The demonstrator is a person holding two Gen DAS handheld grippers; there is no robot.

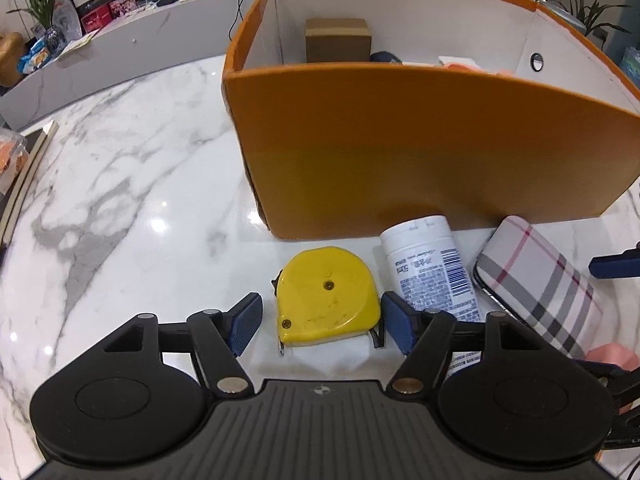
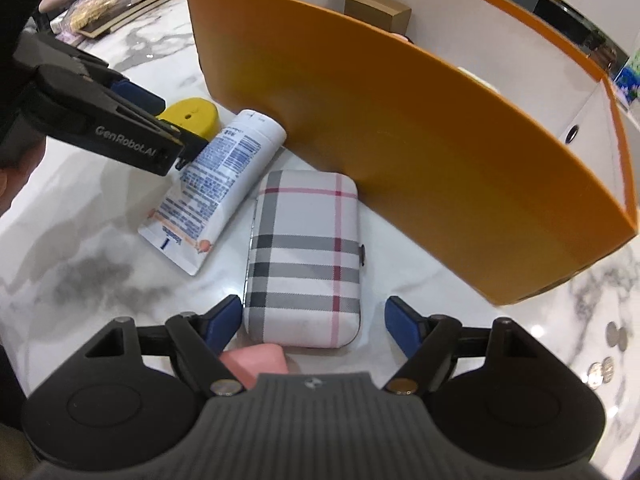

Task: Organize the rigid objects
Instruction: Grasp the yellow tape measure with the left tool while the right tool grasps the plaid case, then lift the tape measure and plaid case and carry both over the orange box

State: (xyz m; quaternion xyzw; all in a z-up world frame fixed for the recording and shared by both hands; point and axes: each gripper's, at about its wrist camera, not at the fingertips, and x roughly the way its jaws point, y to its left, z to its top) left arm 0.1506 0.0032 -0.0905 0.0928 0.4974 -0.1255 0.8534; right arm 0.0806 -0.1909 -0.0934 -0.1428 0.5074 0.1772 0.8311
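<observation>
A yellow tape measure (image 1: 326, 298) lies flat on the marble table in front of the orange box (image 1: 420, 152). My left gripper (image 1: 322, 326) is open with its blue pads on either side of the tape measure, not touching. A white tube (image 1: 430, 266) lies to its right, then a plaid hard case (image 1: 540, 284). In the right wrist view my right gripper (image 2: 314, 326) is open around the near end of the plaid case (image 2: 306, 256). The tube (image 2: 218, 188), the tape measure (image 2: 194, 114) and the left gripper (image 2: 120, 128) show at the left.
The orange box (image 2: 440, 152) holds a brown carton (image 1: 338, 40) and other items. A pink object (image 2: 258, 362) lies just under my right gripper. Several coins (image 2: 608, 356) lie at the right. A tray (image 2: 108, 12) with packaged goods sits at the far left.
</observation>
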